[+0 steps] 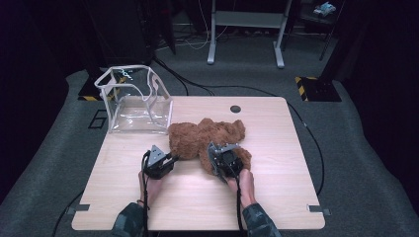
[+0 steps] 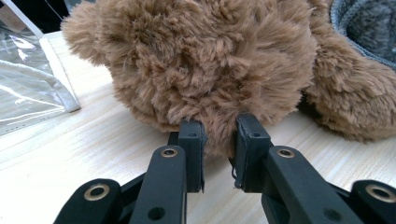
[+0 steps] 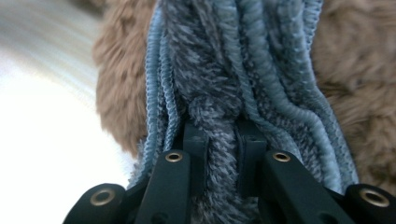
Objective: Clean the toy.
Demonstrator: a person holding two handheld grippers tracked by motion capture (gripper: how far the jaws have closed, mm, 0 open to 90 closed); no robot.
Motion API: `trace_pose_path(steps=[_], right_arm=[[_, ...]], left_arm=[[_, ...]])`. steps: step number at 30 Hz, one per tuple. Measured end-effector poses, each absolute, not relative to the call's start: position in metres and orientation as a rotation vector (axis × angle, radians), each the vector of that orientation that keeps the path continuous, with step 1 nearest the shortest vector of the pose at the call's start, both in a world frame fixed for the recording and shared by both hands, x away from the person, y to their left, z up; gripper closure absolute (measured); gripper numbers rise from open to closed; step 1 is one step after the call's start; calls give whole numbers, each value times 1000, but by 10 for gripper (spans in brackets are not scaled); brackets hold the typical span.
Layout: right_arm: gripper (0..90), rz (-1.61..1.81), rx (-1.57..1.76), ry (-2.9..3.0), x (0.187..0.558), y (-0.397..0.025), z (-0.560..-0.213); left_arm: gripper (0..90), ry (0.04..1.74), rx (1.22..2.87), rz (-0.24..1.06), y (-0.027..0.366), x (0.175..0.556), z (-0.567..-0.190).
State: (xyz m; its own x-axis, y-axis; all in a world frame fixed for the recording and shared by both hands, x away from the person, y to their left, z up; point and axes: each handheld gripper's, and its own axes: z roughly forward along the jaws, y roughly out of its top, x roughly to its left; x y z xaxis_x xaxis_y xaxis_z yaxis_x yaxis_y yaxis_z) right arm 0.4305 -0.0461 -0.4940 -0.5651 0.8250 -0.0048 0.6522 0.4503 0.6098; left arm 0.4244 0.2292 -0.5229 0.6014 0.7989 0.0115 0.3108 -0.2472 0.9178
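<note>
Brown teddy bear point(image 1: 205, 138) lying mid-surface beside a clear plastic bag point(image 1: 134, 101). Left gripper point(image 2: 219, 149) jaws pinching a tuft of fur, likely to steady the bear. Right gripper point(image 3: 223, 140) jaws clamped on its grey knitted garment point(image 3: 243, 70), seemingly to pull it.

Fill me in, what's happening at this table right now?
A person works two handheld grippers on a brown teddy bear lying mid-table. The left gripper has its jaws pinched into the plush fur at the bear's near edge. The right gripper is clamped on the grey-blue knit fabric the bear wears. A clear plastic bag stands open at the table's far left corner, next to the bear. The bear rests on the table, not lifted.
</note>
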Motion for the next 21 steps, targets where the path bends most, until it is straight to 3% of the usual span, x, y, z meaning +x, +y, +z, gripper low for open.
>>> trace_pose_path(steps=[5,9,14,20,21], right_arm=[[783,830,1249,2467,424,-44,-489],[781,930,1242,2371,421,-45,-453],[780,1022,1181,2341,428,-16,-425],[780,968,1194,2401,438,21,-435],[782,954,1197,2402,444,23,-450]], left_arm=[[756,903,1811,605,229,424,-523],[756,899,1807,600,230,424,-523],[756,892,1805,605,230,424,-523],[757,896,1803,602,230,424,-523],[758,897,1809,605,230,424,-523]])
